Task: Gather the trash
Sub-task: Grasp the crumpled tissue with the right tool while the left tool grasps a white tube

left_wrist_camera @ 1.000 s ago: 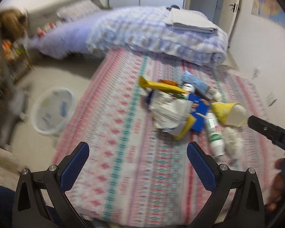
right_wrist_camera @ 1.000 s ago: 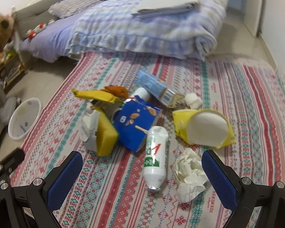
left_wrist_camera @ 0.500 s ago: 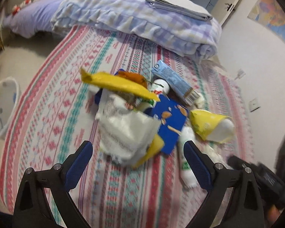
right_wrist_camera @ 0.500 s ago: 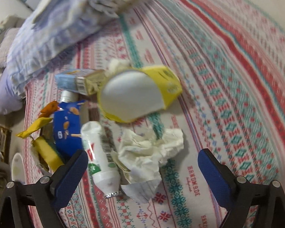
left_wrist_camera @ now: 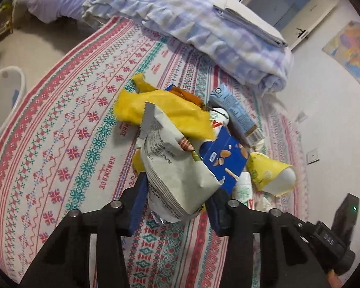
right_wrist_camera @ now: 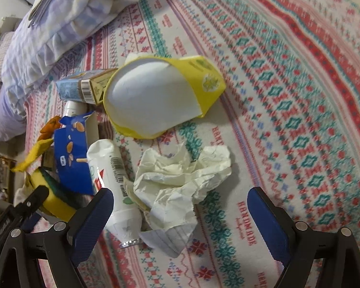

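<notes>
A heap of trash lies on a patterned rug (left_wrist_camera: 84, 129). My left gripper (left_wrist_camera: 177, 194) has its blue pads against both sides of a grey-white snack bag (left_wrist_camera: 175, 168) at the near end of the heap. Behind it lie a yellow wrapper (left_wrist_camera: 160, 110), a blue carton (left_wrist_camera: 225, 160), a pale blue box (left_wrist_camera: 237, 112) and a yellow paper cup (left_wrist_camera: 268, 172). My right gripper (right_wrist_camera: 180, 206) is open, its fingers either side of crumpled white paper (right_wrist_camera: 180, 182) and a white bottle (right_wrist_camera: 112, 175). The yellow cup (right_wrist_camera: 160, 96) lies just beyond.
A white bin (left_wrist_camera: 2, 100) stands on the bare floor at the far left of the rug. A folded checked quilt (left_wrist_camera: 204, 28) lies along the rug's far edge, with a wall and a door behind. The right gripper's body shows at lower right in the left wrist view (left_wrist_camera: 331, 240).
My left gripper moved forward to the heap and closed in on the grey-white snack bag. My right gripper dropped lower over the crumpled paper and stayed open.
</notes>
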A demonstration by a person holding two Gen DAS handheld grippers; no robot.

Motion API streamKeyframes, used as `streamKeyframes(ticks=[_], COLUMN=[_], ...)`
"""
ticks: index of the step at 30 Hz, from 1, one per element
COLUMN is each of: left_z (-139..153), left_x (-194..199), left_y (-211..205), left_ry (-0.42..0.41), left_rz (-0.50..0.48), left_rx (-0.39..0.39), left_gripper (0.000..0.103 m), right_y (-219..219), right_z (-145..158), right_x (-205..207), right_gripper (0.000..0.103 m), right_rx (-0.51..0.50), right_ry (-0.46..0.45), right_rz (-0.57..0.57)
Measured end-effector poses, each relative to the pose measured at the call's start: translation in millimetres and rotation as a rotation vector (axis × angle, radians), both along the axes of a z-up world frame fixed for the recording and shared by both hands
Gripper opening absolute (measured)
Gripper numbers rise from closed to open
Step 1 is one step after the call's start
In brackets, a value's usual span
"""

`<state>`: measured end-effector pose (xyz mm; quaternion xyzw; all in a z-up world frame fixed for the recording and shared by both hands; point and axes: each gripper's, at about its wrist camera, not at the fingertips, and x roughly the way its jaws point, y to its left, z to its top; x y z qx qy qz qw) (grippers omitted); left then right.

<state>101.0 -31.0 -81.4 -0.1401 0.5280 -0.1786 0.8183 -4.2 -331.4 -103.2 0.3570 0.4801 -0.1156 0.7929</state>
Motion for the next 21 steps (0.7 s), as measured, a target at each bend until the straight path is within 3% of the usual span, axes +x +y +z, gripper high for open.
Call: streamKeyframes(ticks=[3,5,7,8,9,11,14,16,21], left_z=[0,-5,-7,-7,-6,-4,-2,2,18], left_x=[-4,-4,-7,-10,-13,-15,-20,-21,-25], left_y=[7,12,19,24,27,32,40,43,54], left_ry=[0.009,0.019,0.027,0.024,0.021,0.016,0.014,-0.004,-0.018], left_rz=[0.0,0.006,0.015,0.016,0.015,0.011,0.007,0.004,-0.002], left_rx=[-0.011,-0.013,-0.021,-0.021,-0.021,-0.026,-0.024,-0.018,-0.006], left_gripper=[0.043,0.032,0.028,0.017,0.011,0.012,0.012,0.012,0.012], right_y=[0,3,6,8,9,11,12,14,23], right_z=[0,1,2,2,2,0,-5,-7,-5], right_x=[-1,0,2,4,5,6,6,7,10], right_gripper=[0.093,0.093,0.093,0.093,0.089,0.08,0.055,0.052,0.029], right_rx=[0.007,0.004,0.0,-0.002,-0.005,-0.001,0.016,0.006,-0.015], right_ry=[0.001,-0.004,-0.006,-0.005,-0.004,-0.008,-0.012,-0.011,-0.032], right_rz=[-0.002,0.004,0.009,0.011,0.012,0.019,0.037,0.044,0.077])
